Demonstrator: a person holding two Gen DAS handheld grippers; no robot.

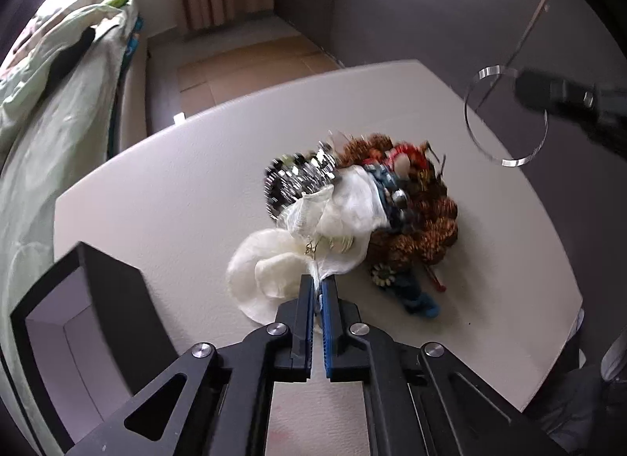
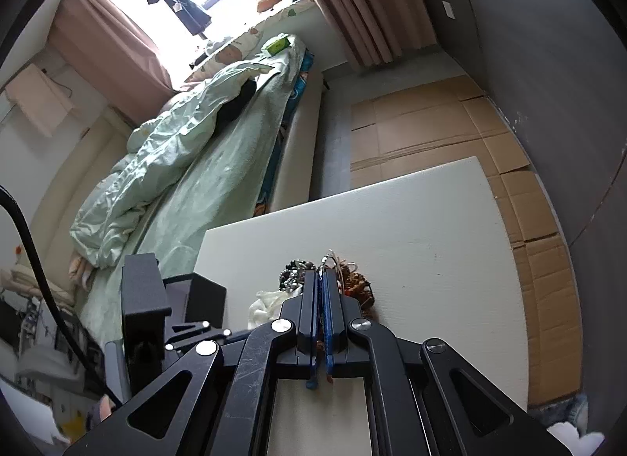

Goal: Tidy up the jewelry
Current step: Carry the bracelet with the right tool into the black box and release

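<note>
1. Left gripper (image 1: pixel 318 283), bottom centre, is pinched shut on the white organza pouch (image 1: pixel 274 267), probably to drag it off the jewelry pile (image 1: pixel 392 213) mid-table.
2. Right gripper (image 1: pixel 527 91), upper right, is clamped on a silver hoop (image 1: pixel 505 115), lifted clear for sorting.

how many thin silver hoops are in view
1. The hoop hangs above the table's far right corner, held by the right gripper. Others may be buried in the jewelry pile.

Right gripper (image 2: pixel 322 279) jaws closed on thin silver bangle ring (image 2: pixel 328 258), above mixed jewelry heap (image 2: pixel 352 283) on white tabletop (image 2: pixel 431 236); black open box (image 2: pixel 203 291) at left.
</note>
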